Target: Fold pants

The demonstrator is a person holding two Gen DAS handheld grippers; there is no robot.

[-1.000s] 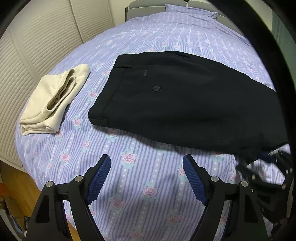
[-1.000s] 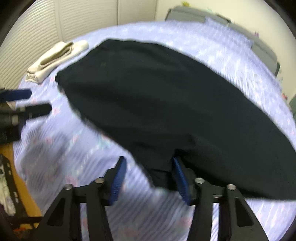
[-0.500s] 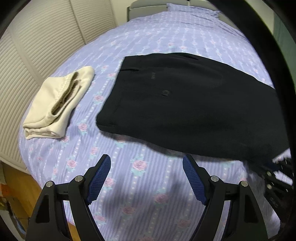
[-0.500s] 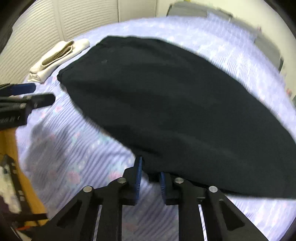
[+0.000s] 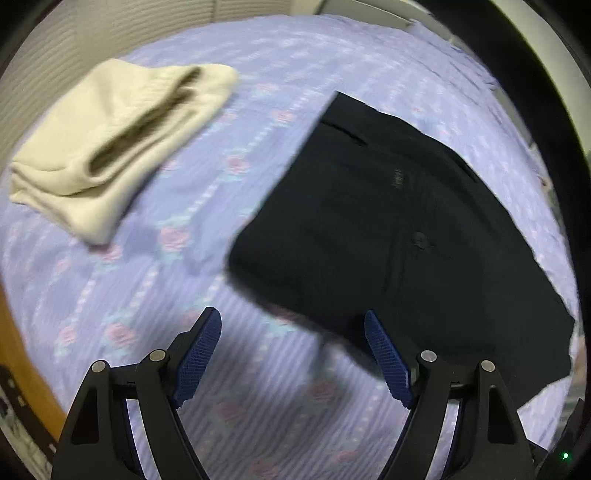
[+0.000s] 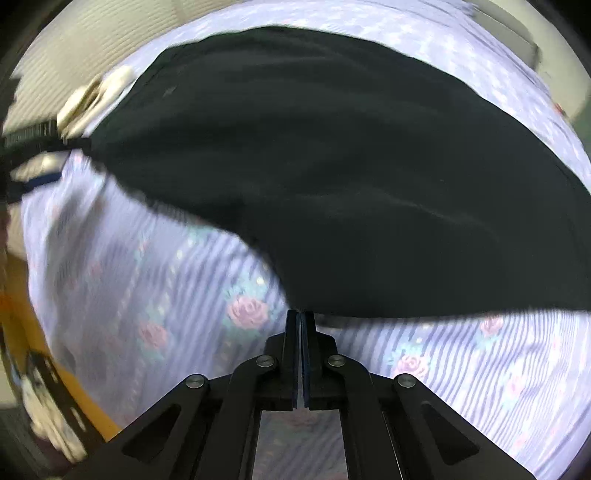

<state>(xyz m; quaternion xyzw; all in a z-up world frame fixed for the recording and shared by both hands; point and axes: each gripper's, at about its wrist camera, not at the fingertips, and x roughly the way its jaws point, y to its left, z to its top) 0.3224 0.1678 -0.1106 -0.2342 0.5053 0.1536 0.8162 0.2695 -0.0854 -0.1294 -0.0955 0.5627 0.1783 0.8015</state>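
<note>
Black fabric trousers are spread flat on a lilac rose-patterned striped bedsheet, their near edge pinched between the closed blue-padded fingers of the right gripper. The left gripper is held wide apart and empty beside the waistband. Folded cream-coloured trousers are seen nearby.

A home bedroom; a bed in lilac rose-print sheets fills the view; louvred closet doors behind; folded cream garment lying on it.
</note>
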